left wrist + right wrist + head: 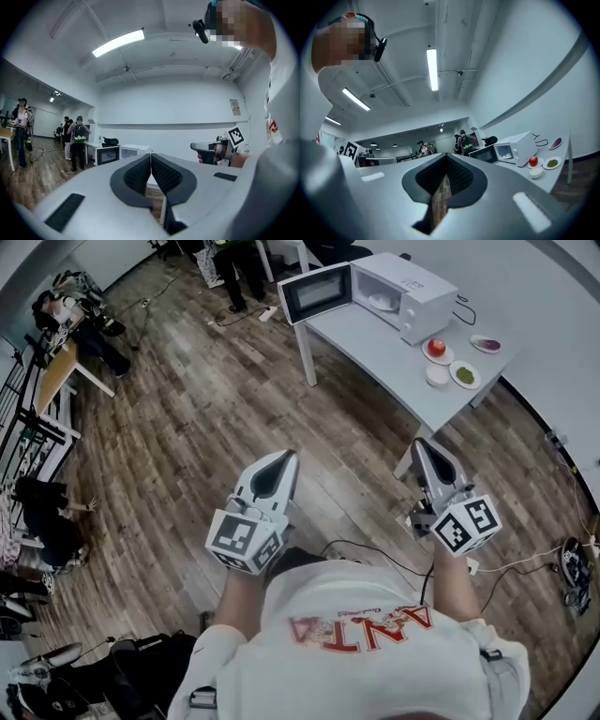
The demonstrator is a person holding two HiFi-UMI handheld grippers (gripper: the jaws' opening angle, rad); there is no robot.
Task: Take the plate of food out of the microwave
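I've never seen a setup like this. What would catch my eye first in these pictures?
Two grey hand-held tools dominate the head view: the left gripper and the right gripper, both shut and empty, each bearing a black-and-white marker cube. Ahead, on a white table, a white microwave stands with its door open and a plate inside, with small dishes of food beside it.

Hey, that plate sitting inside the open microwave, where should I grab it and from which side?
Grip the plate by its front rim, coming straight in through the microwave's open front. It lies flat in the cavity with walls on every other side, and the door is swung wide aside, so only that near edge looks reachable.
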